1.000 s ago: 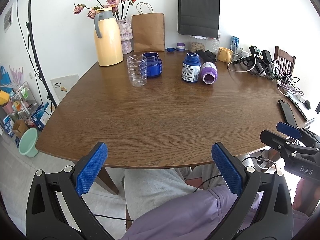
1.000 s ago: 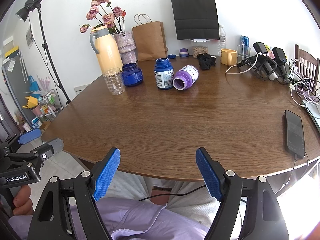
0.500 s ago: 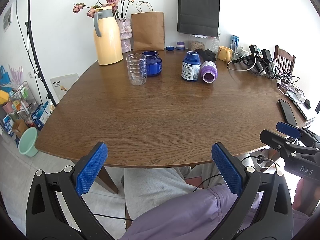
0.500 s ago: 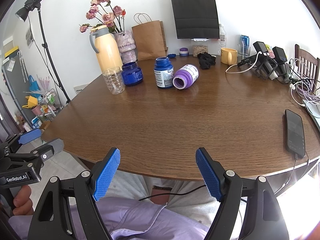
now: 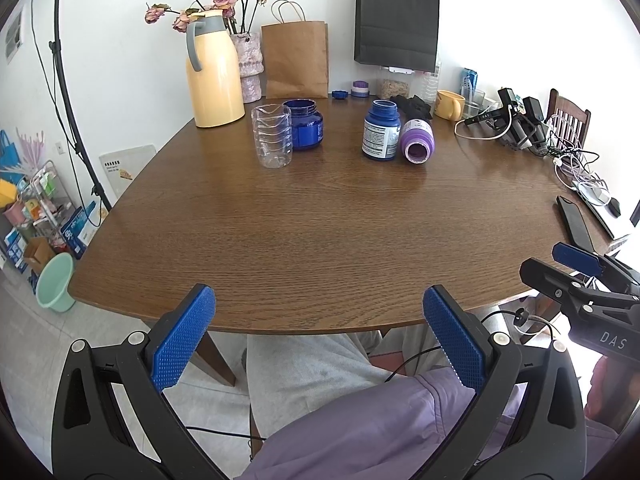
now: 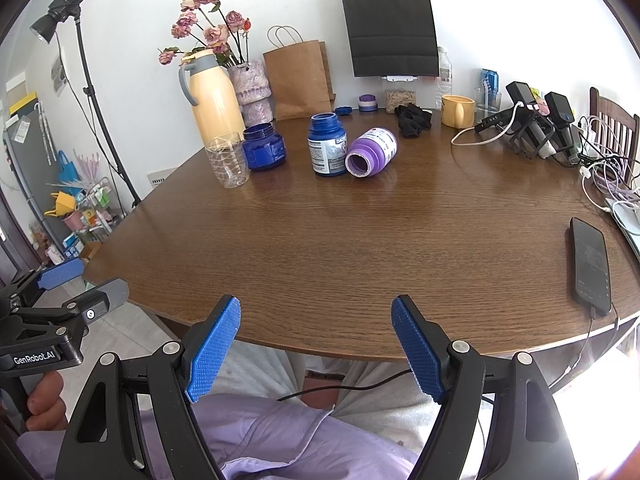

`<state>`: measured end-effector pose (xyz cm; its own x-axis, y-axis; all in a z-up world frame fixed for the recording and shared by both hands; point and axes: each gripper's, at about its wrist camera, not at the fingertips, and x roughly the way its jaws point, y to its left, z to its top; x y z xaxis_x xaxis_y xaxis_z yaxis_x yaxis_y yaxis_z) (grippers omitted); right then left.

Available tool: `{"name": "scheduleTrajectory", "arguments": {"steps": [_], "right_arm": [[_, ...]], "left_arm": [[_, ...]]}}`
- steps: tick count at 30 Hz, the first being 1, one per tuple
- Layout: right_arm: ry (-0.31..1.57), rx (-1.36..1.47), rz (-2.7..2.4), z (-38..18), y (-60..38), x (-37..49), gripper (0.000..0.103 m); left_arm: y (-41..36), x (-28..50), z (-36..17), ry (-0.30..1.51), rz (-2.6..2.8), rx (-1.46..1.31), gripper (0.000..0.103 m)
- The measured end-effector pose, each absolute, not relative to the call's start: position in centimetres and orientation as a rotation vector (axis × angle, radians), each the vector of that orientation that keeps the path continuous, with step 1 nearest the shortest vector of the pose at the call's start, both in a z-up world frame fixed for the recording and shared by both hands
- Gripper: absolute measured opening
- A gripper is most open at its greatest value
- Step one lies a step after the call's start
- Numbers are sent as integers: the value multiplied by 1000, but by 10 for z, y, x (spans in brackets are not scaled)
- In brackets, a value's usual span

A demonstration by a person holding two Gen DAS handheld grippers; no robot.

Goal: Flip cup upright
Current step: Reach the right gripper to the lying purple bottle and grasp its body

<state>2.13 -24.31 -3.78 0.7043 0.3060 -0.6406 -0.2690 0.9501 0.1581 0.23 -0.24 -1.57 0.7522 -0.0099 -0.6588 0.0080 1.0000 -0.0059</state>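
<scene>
A purple cup-like container (image 5: 417, 142) (image 6: 372, 151) lies on its side at the far middle of the wooden table (image 5: 320, 220), its open mouth facing me. It rests against an upright blue bottle (image 5: 381, 130) (image 6: 327, 145). My left gripper (image 5: 319, 300) hangs open over the near table edge, with nothing between its blue pads. My right gripper (image 6: 316, 304) is also open and empty at the near edge. Both are far from the purple container. Each gripper shows in the other's view, at the side.
A clear plastic cup (image 5: 272, 136) and a blue jar (image 5: 304, 124) stand upright at the far left, in front of a yellow thermos (image 5: 214, 72). A phone (image 6: 591, 266), cables and chargers lie along the right side. Paper bags and a yellow mug (image 6: 456, 110) are at the back.
</scene>
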Motion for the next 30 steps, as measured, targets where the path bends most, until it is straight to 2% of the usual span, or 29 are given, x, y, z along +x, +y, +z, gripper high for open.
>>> {"name": "scheduleTrajectory", "arguments": {"steps": [10,17,22,30], "right_arm": [[770,65,337,-64,-242,44,81],[827,90,288,-67,-257,132,81],[871,227,329,-59,-274,210,81],[889,267,299,-56,-252,316,81]], "left_arm": [[4,34,-22,705,-16,19,103],[8,117,-31,722,-53,5,103],[4,168,-28,734,-74,-6,103],[-1,227,-31,773,-131,-56,103]]}}
